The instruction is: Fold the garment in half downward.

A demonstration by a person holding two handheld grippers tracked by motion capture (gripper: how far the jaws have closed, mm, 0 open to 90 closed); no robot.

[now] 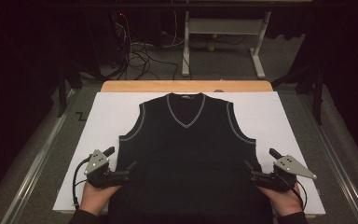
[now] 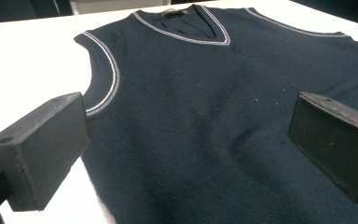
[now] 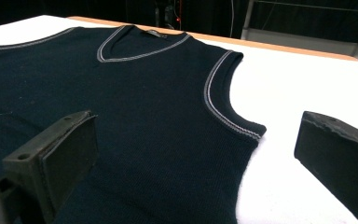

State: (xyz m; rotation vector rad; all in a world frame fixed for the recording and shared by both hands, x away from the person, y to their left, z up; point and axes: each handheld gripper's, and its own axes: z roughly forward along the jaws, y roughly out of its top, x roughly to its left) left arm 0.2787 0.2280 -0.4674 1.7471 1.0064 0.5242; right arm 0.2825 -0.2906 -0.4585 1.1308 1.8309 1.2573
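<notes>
Clearly the vest [image 1: 186, 158] lies flat and face up on the white sheet [image 1: 107, 116] covering the table [image 1: 186, 86], neck away from the person, hem at the near edge. At its left side seam, below the armhole, the left gripper [image 1: 121, 164] has its jaws spread wide with nothing pinched; the risk there is that one jaw slides over the knit rather than under it, so that closing catches just the top layer, or the white sheet along with it. At the opposite seam the right gripper [image 1: 257, 164] is likewise spread and empty, and if the two hands bite at unequal heights, any lift or fold would probably come out skewed and wrinkle the body. The high view gives the symmetry of both hands and the floor cables beyond the table; the left gripper view adds the ribbed weave and pale lint specks, while the right gripper view shows the armhole [image 3: 223, 98] trim and bare sheet between its jaws.
</notes>
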